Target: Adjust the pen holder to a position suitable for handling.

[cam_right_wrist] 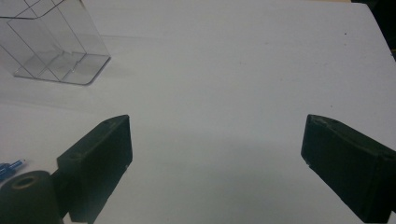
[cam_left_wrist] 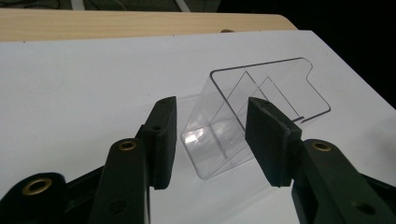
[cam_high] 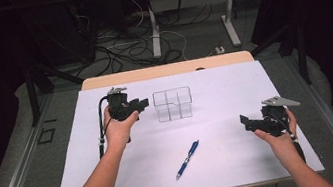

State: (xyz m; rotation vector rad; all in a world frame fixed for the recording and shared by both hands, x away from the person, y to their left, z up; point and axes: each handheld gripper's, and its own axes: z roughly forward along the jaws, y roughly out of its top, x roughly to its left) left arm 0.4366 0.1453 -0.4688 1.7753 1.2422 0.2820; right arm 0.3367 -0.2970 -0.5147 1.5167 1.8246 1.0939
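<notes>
Left gripper [cam_high: 142, 103]: held just left of clear divided organizer [cam_high: 173, 104], jaws spread, nothing between them. Seen along the jaws in the left gripper view [cam_left_wrist: 210, 140]: near corner of organizer [cam_left_wrist: 219, 135] framed in the gap, apart from both pads, no contact visible.

Right gripper [cam_high: 245, 122]: held low over the right part of white table surface [cam_high: 224, 84], jaws spread wide, empty. In the right gripper view [cam_right_wrist: 215, 154]: bare surface between the pads, organizer [cam_right_wrist: 51, 42] well off at upper left, blue tip of pen at the left edge.

Blue pen [cam_high: 187, 159]: flat on the surface near the front edge, between the two hands, well apart from both grippers and from the organizer, tilted with its upper end toward the organizer.

Organizer: upright toward the back of the surface, compartments appear empty.

Step judged in hand: approach to the organizer by the left gripper, presumably to steady or reposition it; pen not yet picked up.

Next move, as judged: advance the left jaws over the near wall, one pad inside and one outside, then close gently. Thin, slick plastic; risk of sliding or tipping under an off-centre push. Right gripper free for the pen: swing toward it, align the jaws across the barrel, descend, pinch.
</notes>
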